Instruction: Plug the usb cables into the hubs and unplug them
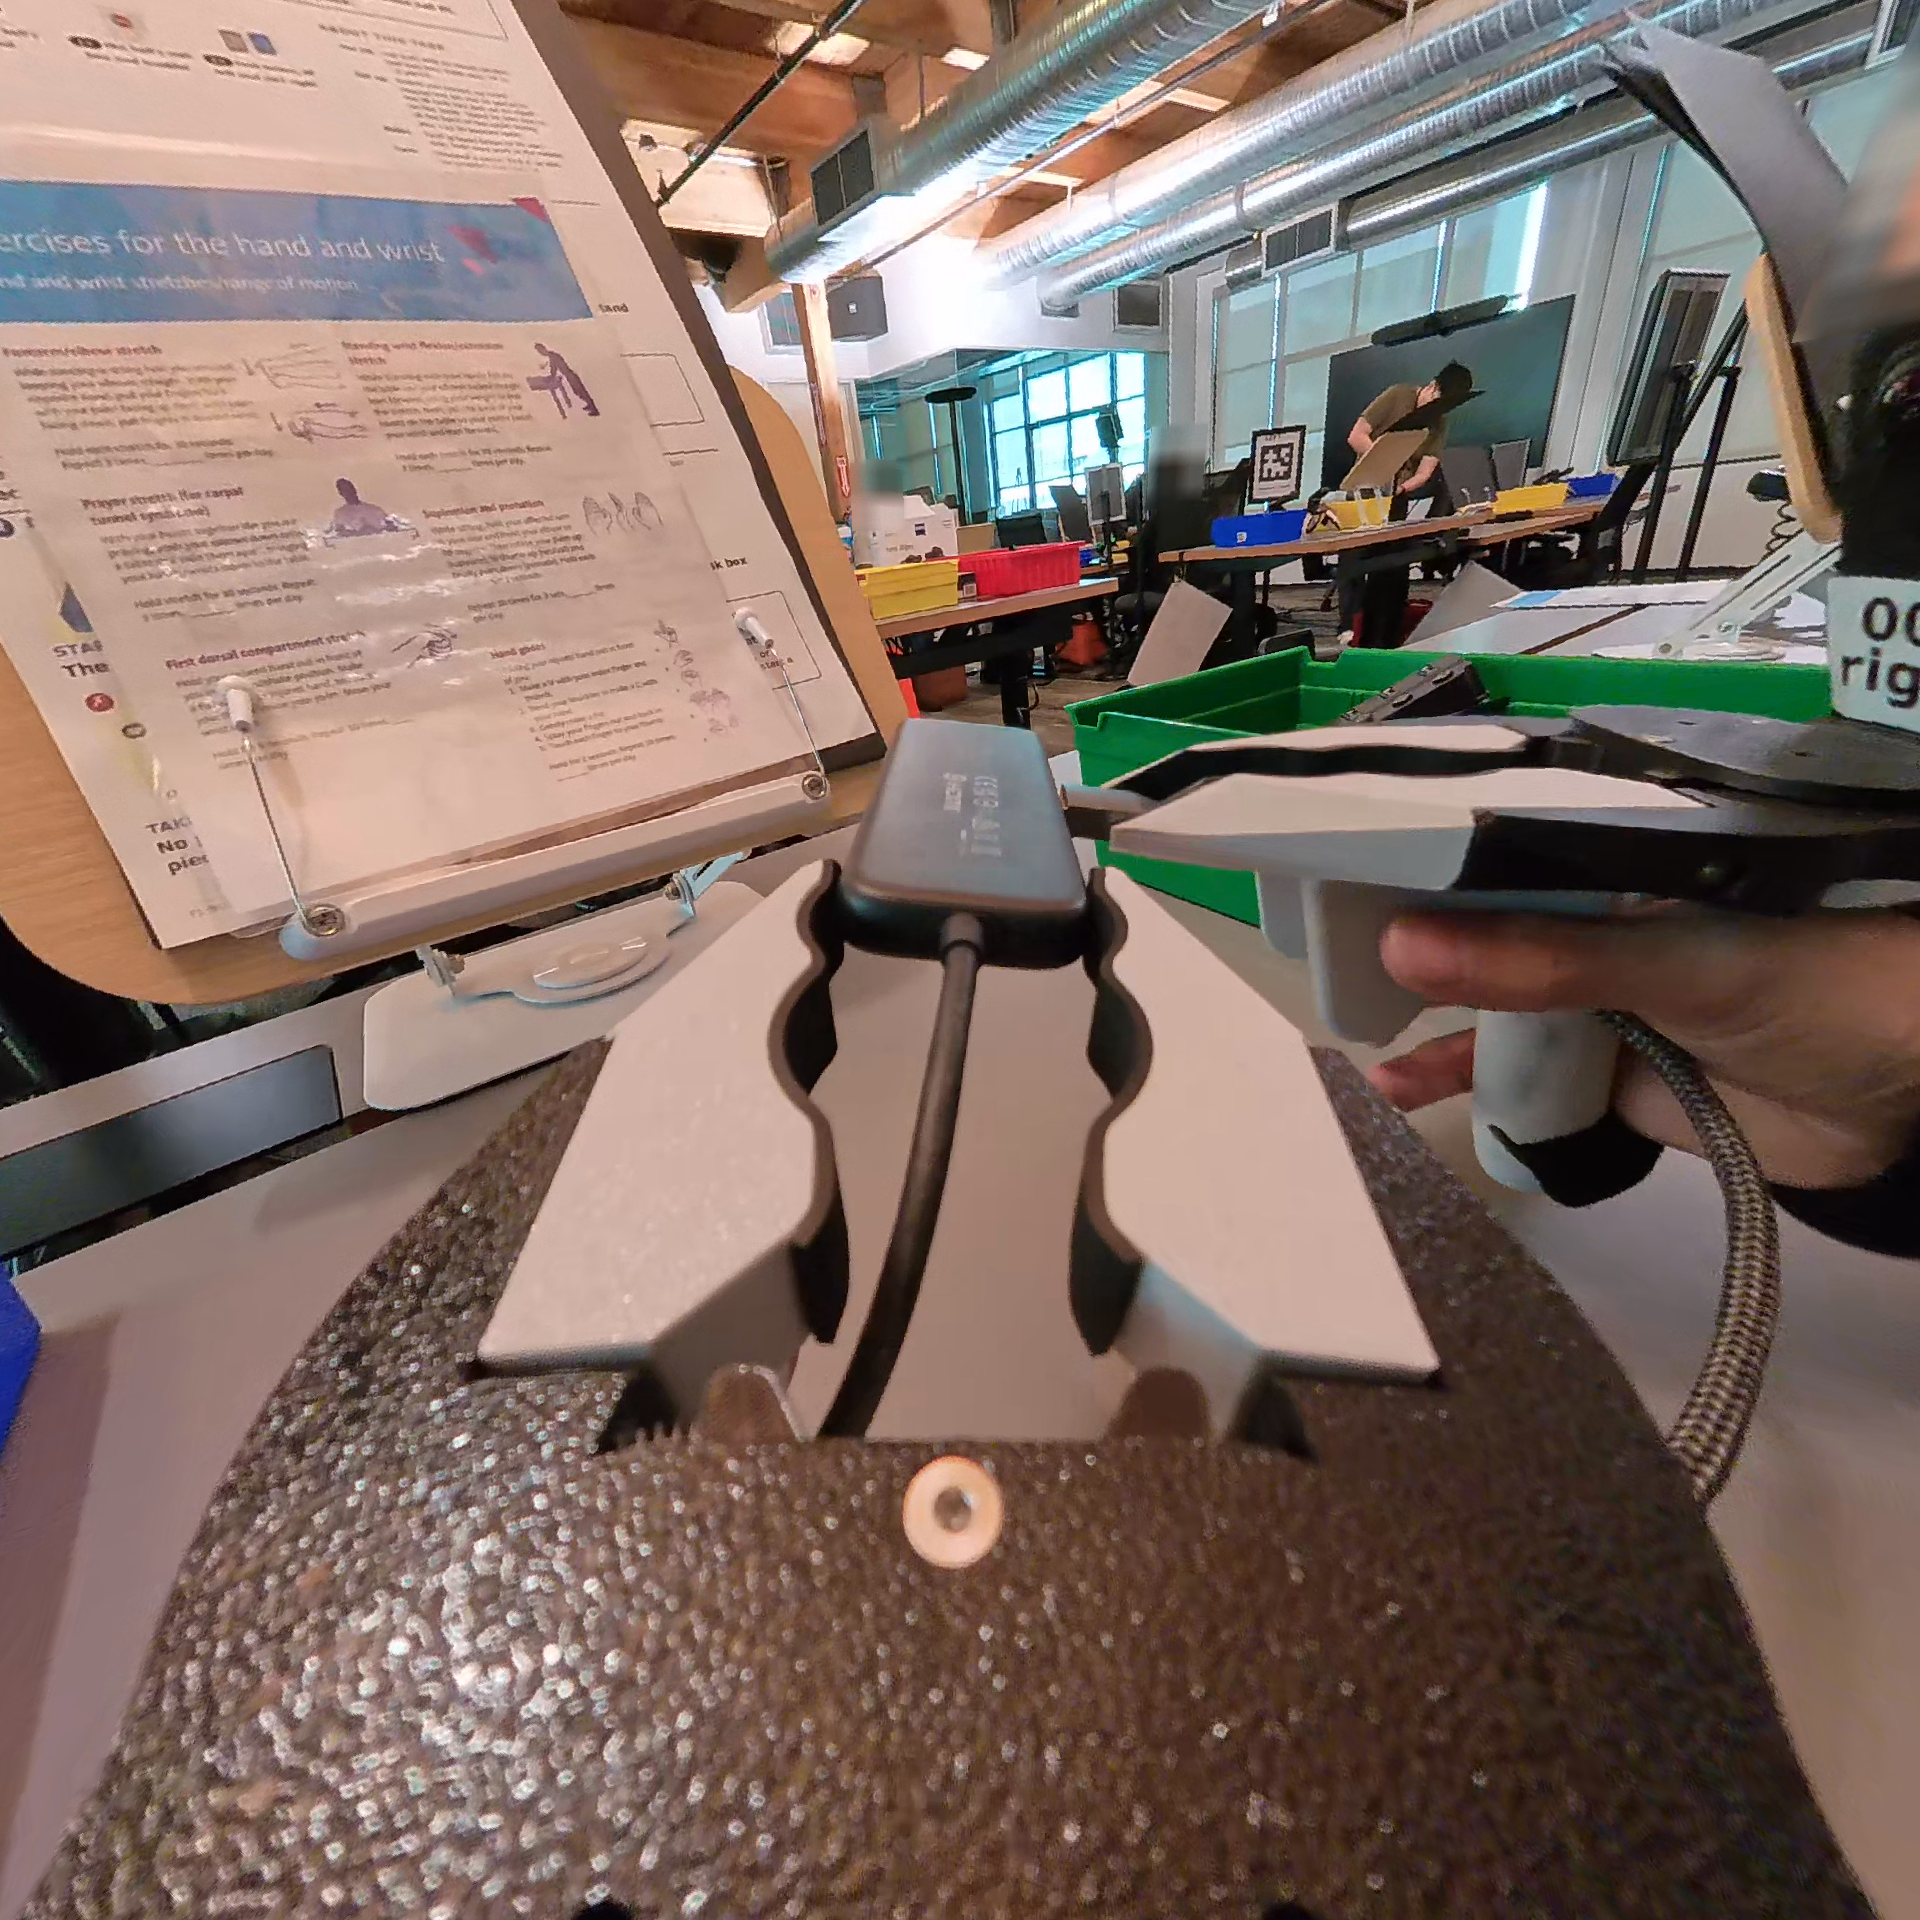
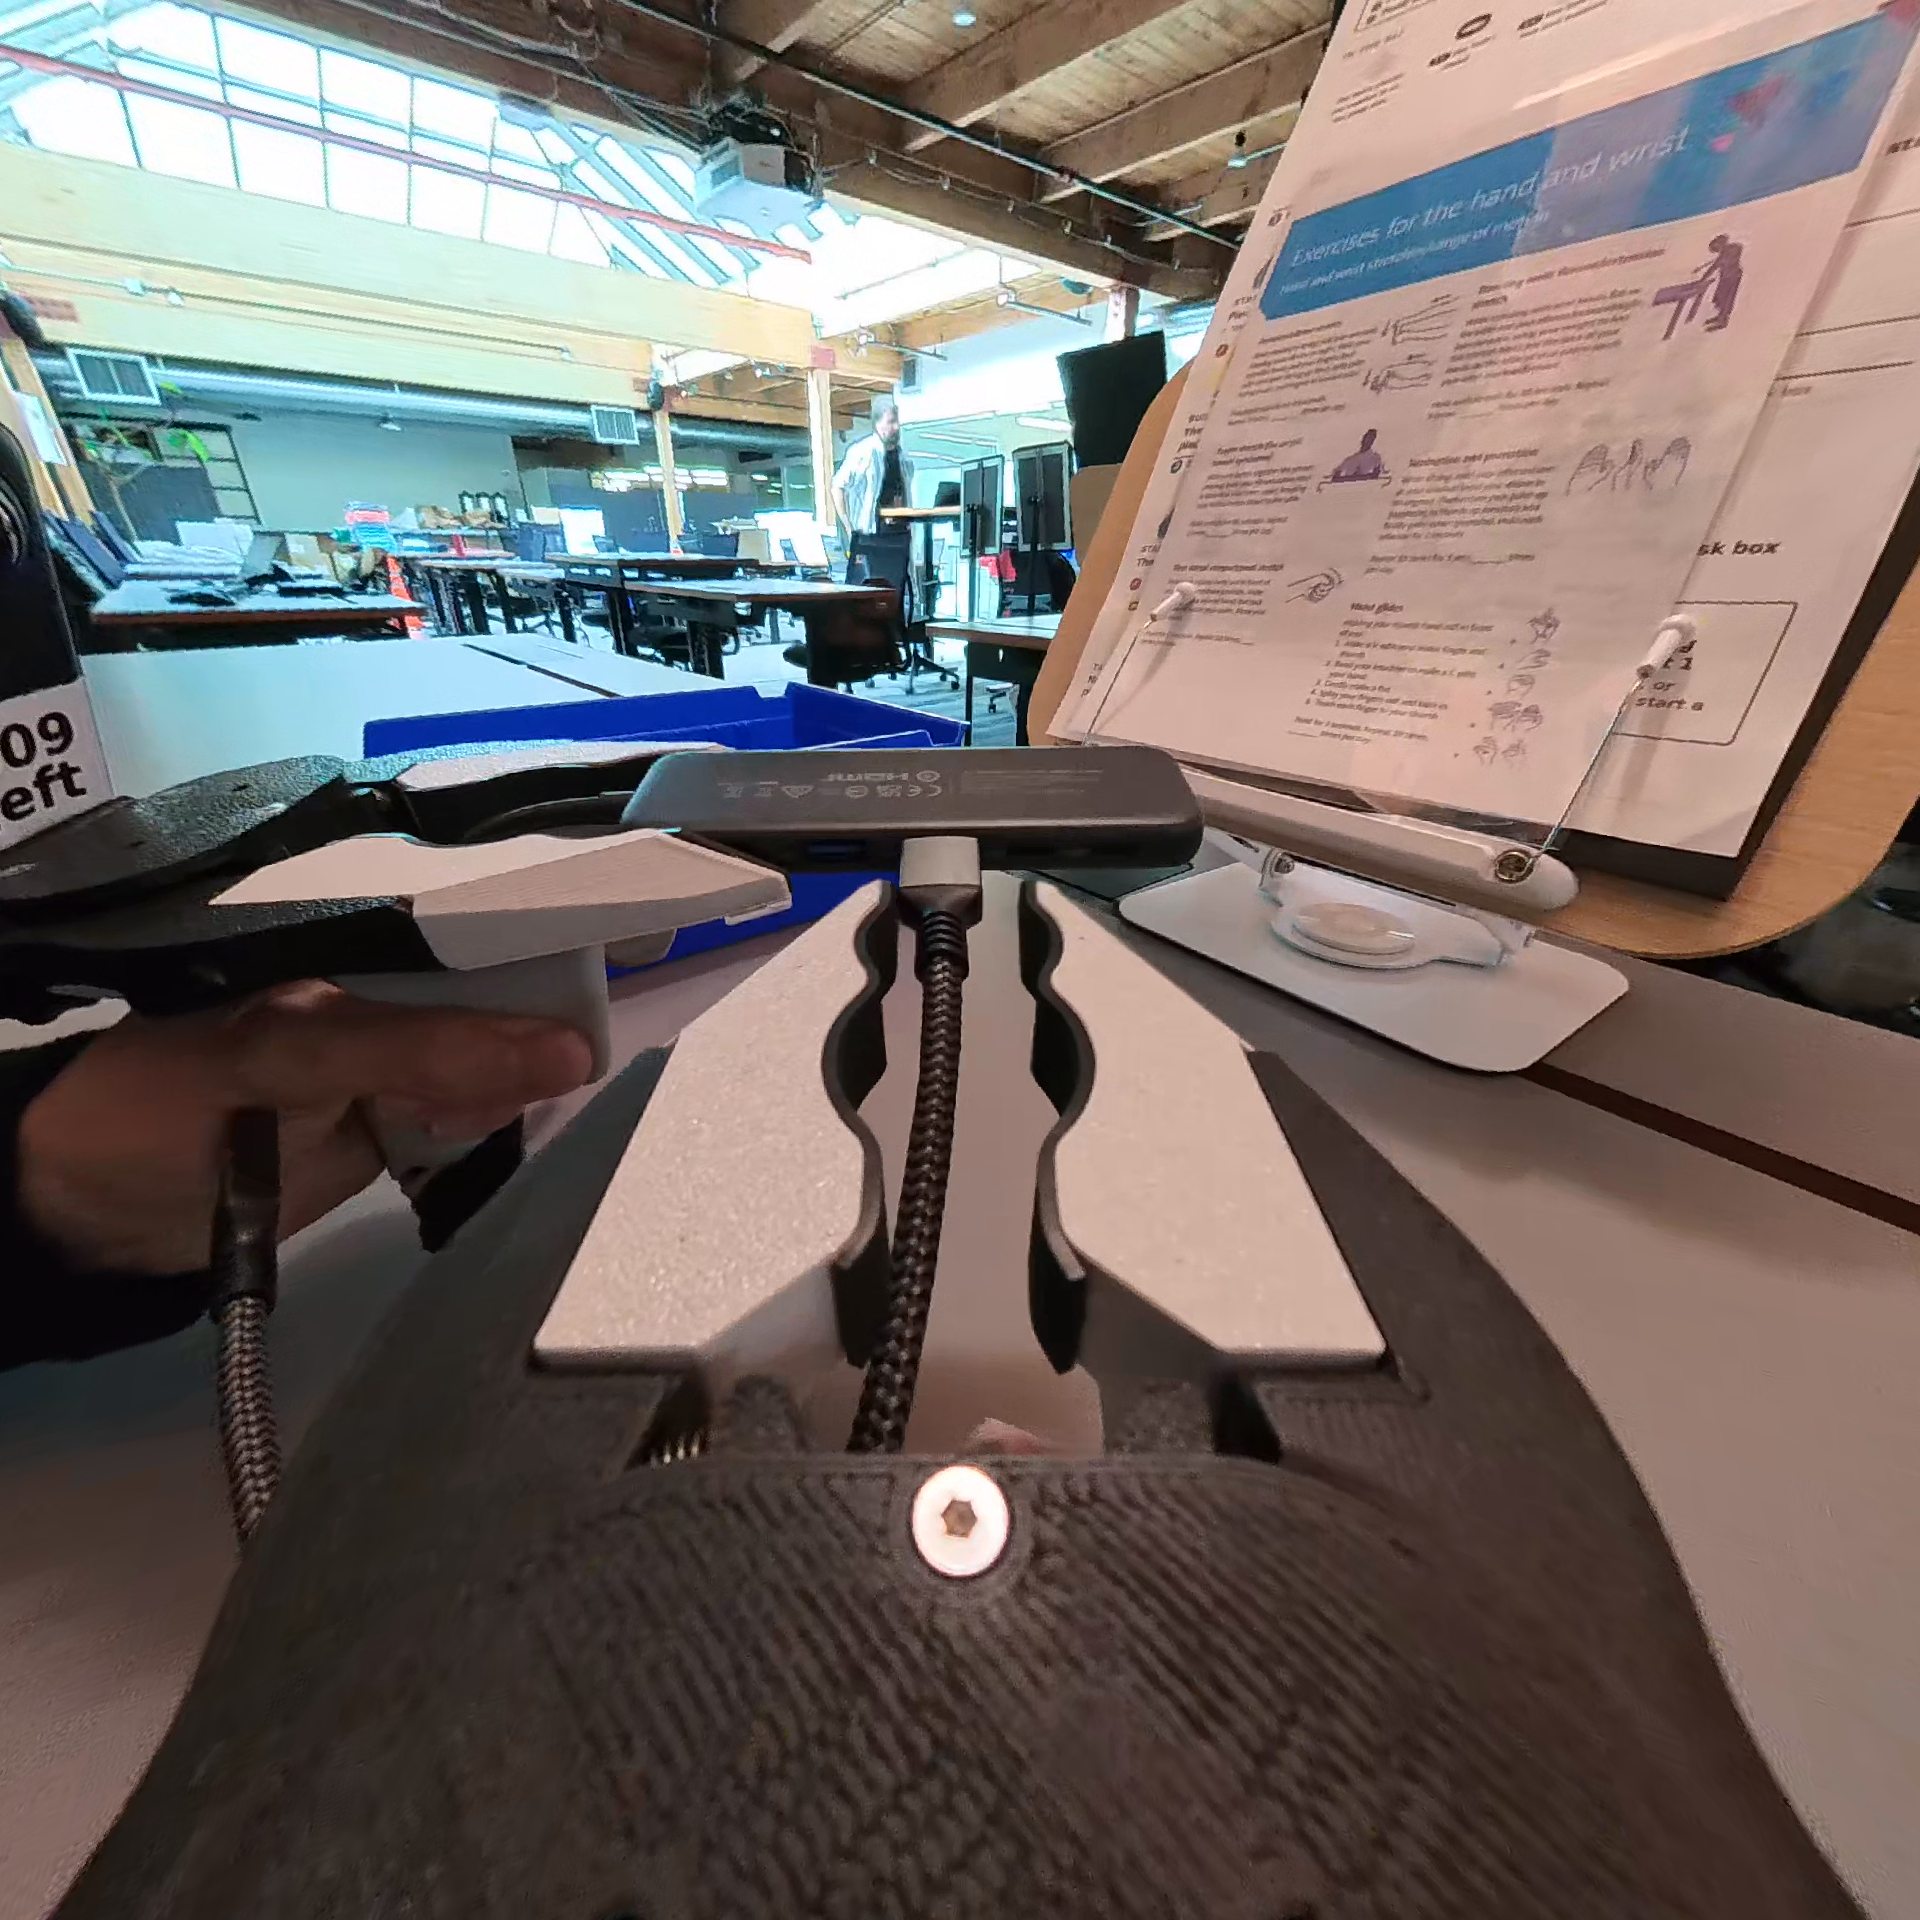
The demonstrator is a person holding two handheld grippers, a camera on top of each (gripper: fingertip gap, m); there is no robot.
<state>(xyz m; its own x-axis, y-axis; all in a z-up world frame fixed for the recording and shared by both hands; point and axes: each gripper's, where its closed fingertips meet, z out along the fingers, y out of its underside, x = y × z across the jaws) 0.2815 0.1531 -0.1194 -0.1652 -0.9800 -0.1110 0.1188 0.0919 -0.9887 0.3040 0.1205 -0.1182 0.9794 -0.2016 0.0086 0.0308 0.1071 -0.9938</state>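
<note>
Black hub point(image 1: 966, 821) sits clamped at its near end between the grey fingers of the left gripper point(image 1: 961, 914) in the left wrist view, jaws closed on it. Hub's own smooth black lead point(image 1: 914, 1174) runs back down the gap between the fingers. Right gripper point(image 1: 1101, 821) comes in from the right, fingertips at the hub's right edge, pinching a plug there; a hand point(image 1: 1704, 1049) holds its handle, and a braided cable point(image 1: 1735, 1226) loops below it. Green bin point(image 1: 1174, 748) behind, document stand point(image 1: 343, 468) to the left, pale surface point(image 1: 1818, 1403) underneath.

Right wrist view: right gripper point(image 2: 940, 904) jaws closed on the silver-shelled plug point(image 2: 938, 864) of the braided cable point(image 2: 920, 1164), the plug seated in a port on the hub's point(image 2: 914, 795) long side. Hub held level, clear of the surface point(image 2: 1662, 1299). Left gripper point(image 2: 717, 831) grips the hub's left end, hand point(image 2: 260, 1122) under it. Blue bin point(image 2: 665, 727) behind, document stand point(image 2: 1507, 468) at right.
</note>
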